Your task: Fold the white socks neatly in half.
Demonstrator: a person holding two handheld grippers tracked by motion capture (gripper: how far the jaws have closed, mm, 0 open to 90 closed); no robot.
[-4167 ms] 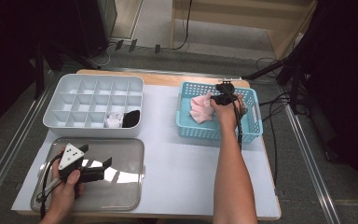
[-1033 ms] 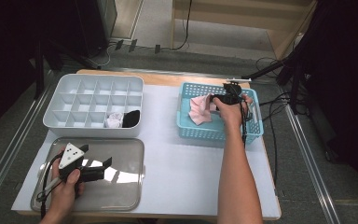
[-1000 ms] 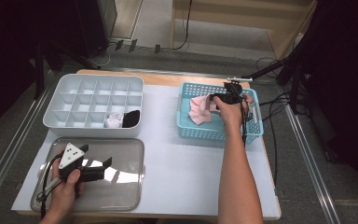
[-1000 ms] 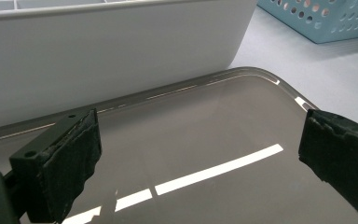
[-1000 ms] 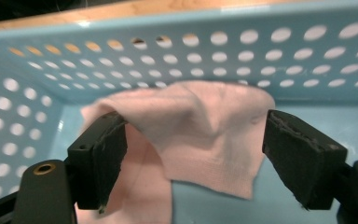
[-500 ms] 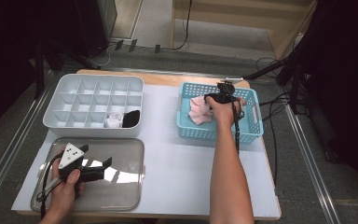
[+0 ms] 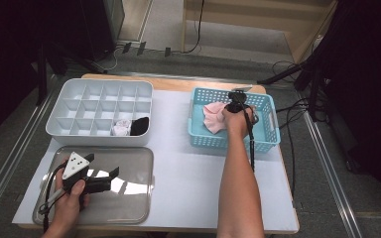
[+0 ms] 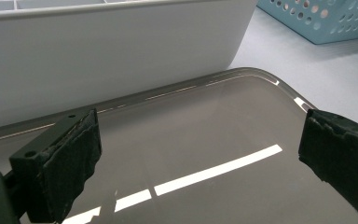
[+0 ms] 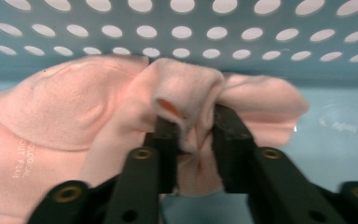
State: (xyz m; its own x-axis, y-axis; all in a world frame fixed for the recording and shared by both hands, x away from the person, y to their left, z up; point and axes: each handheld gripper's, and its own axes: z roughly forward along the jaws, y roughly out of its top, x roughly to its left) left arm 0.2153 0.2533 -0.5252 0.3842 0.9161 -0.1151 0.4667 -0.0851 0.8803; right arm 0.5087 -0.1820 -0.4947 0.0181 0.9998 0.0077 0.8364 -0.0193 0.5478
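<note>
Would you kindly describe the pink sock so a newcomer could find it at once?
Look to the blue perforated basket on the table's right side. The pink sock lies bunched inside it, pinched by the right gripper; it is the only pink, soft thing there.

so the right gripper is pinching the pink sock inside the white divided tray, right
Not quite. The right gripper is pinching the pink sock, but inside the blue perforated basket, not the white divided tray. The high view shows the basket, and the right gripper view shows its fingers closed on a fold of the sock.
</note>
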